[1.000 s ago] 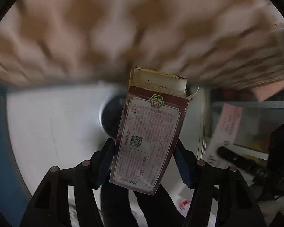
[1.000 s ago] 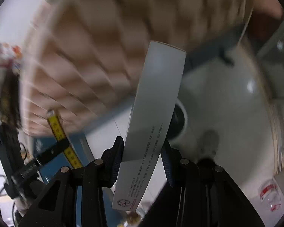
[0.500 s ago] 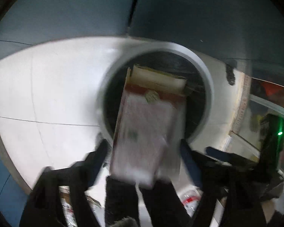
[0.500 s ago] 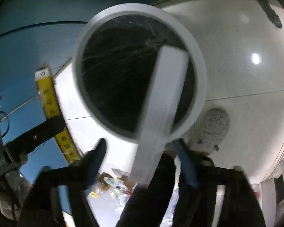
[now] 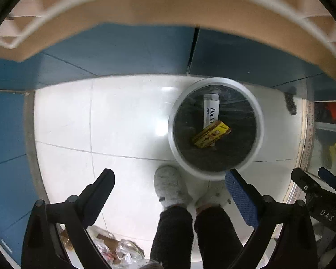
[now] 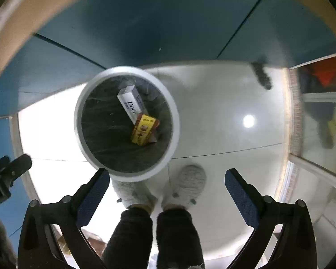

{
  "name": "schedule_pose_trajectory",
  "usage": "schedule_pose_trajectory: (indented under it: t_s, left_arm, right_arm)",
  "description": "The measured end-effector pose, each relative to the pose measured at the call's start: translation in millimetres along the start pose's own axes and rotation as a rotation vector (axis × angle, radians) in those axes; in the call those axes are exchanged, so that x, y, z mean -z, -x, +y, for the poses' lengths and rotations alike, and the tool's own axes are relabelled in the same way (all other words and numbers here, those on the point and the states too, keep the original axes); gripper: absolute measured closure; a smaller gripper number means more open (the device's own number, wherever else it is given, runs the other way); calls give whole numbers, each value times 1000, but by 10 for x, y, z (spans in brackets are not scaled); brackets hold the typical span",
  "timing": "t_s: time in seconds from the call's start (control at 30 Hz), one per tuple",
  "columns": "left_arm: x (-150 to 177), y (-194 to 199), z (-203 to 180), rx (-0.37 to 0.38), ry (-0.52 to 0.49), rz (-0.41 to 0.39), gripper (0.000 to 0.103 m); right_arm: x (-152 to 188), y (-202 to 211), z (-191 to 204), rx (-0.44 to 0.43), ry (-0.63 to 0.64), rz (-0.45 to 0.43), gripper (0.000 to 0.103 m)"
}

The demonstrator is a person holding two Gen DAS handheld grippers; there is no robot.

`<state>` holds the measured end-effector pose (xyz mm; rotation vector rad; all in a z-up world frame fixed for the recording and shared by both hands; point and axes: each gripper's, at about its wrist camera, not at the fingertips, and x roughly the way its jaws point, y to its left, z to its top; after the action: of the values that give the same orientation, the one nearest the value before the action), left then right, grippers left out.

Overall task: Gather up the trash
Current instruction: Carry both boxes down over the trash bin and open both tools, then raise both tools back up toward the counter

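Above bin [image 5: 215, 171], both tongs [image 5: 170, 190] [image 6: 165, 187] wide, empty

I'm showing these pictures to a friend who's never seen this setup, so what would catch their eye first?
Probably the round white-rimmed trash bin on the pale tiled floor, with a white box and a yellow box lying in its black liner. Next, the fluffy grey slippers right beside the bin, seen from above. Both sets of tongs, left and right, frame the bottom of each view, wide open and empty.
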<state>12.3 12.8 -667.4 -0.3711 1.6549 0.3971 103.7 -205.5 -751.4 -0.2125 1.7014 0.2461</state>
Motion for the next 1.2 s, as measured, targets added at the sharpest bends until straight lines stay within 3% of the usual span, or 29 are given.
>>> schedule_pose_trajectory:
  t_s: [0.17, 0.4, 0.77, 0.97, 1.2]
  left_arm:
    - [233, 824, -24, -16, 2, -68, 2]
    - [478, 2079, -4, 14, -13, -162, 2]
    - [812, 3437, 73, 91, -26, -189, 2]
    - [952, 3795, 142, 119, -41, -203, 2]
    - [969, 4149, 220, 120, -89, -271, 2]
  right_arm:
    - [250, 870, 29, 21, -5, -69, 0]
    - [673, 2417, 131, 17, 10, -160, 0]
    - [1218, 4401, 166, 4, 9, -288, 0]
    - [1425, 4956, 317, 6, 26, -319, 0]
    - [1549, 5160, 536, -27, -6, -333, 0]
